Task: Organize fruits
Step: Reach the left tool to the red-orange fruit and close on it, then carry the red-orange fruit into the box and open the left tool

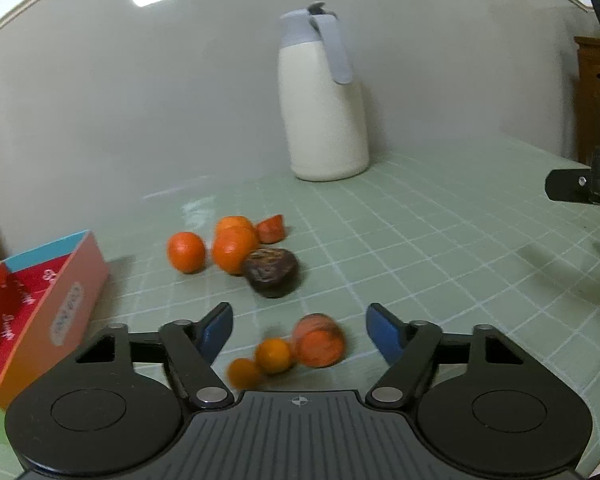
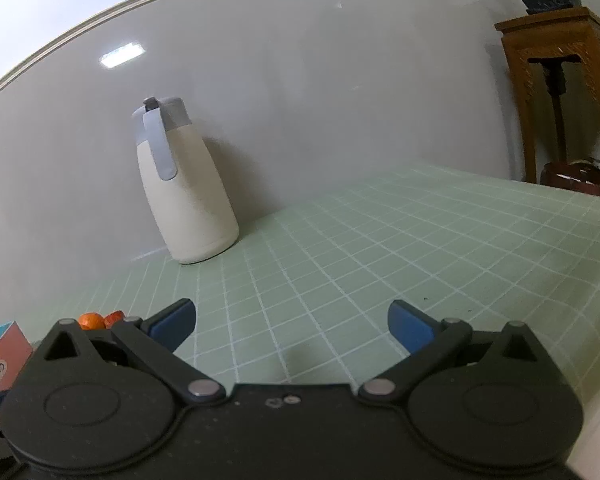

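Left claw (image 1: 300, 336) apart, blurred fruits (image 1: 284, 354), perhaps tangerines, between

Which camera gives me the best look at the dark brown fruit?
The left wrist view: the dark brown fruit lies unobstructed on the tiled table, touching an orange. The right wrist view does not show it.

Two low wrist views facing wall, sharing jug (image 1: 324, 96), mat (image 2: 380, 240)

Soft overhead light is glaring as white patches on the glossy grey wall (image 1: 140, 92). Motion blur is smearing the small round orange fruits (image 1: 274, 354) nearest the left wrist lens. Fisheye distortion is bending both pictures' edges.
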